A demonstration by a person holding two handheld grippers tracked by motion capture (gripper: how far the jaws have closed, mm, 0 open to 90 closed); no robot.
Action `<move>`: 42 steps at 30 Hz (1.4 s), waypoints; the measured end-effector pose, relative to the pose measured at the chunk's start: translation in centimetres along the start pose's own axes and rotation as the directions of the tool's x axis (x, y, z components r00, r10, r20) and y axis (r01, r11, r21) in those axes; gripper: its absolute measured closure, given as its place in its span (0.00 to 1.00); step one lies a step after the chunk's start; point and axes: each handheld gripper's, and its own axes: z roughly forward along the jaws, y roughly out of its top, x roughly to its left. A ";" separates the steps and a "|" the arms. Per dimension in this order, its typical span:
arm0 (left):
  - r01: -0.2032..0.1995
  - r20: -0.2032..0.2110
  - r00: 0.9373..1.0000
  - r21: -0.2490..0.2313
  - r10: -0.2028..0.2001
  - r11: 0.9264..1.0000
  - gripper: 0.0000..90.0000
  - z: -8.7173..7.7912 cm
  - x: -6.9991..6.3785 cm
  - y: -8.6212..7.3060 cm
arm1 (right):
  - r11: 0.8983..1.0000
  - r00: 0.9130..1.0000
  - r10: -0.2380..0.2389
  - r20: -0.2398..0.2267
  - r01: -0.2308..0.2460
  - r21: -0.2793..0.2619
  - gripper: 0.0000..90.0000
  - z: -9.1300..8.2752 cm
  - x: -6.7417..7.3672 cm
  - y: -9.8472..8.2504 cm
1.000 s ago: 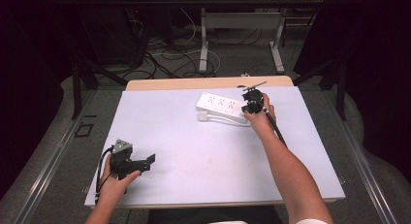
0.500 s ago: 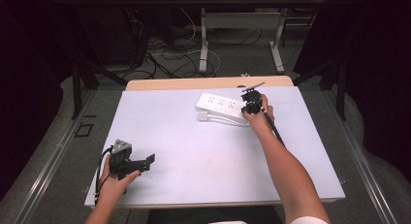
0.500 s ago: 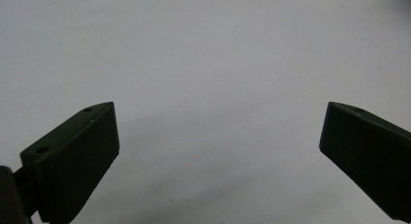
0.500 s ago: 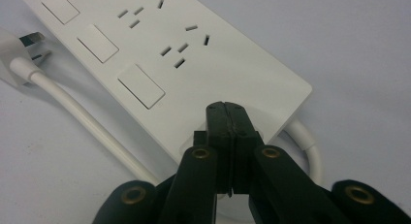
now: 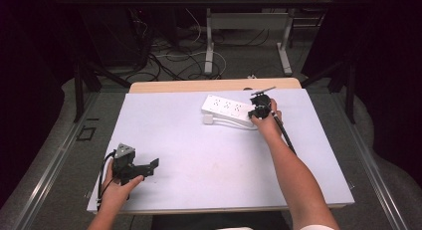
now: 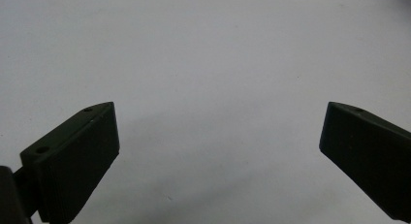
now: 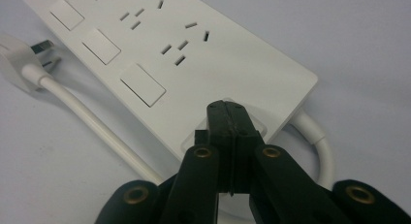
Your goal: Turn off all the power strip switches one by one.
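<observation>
At about one o'clock on the white counter [image 5: 224,155] lies the white plastic power strip [image 5: 230,109]; the right gripper [image 7: 228,118], fingers clenched together, presses its nearest rocker switch [image 7: 254,124], apparently toggling it. The left gripper [image 5: 149,166] rests at seven o'clock, fingers released, seemingly idle.

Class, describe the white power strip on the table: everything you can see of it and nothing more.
The power strip is a long, flat, white block, plastic by its look, lying flat at the far right of the table. Its top carries rows of socket slots and square rocker switches. A white cable leaves one end and loops back along its side, ending in a plug that lies unplugged on the table. The right gripper, jaws closed together, presses its tip on the end switch.
</observation>
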 end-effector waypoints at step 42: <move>0.022 0.008 1.000 0.023 -0.022 1.000 0.04 0.1 -0.3 0.3 | 0.985 0.992 -0.107 -0.070 0.097 -0.141 0.71 -2.6 1.1 -0.8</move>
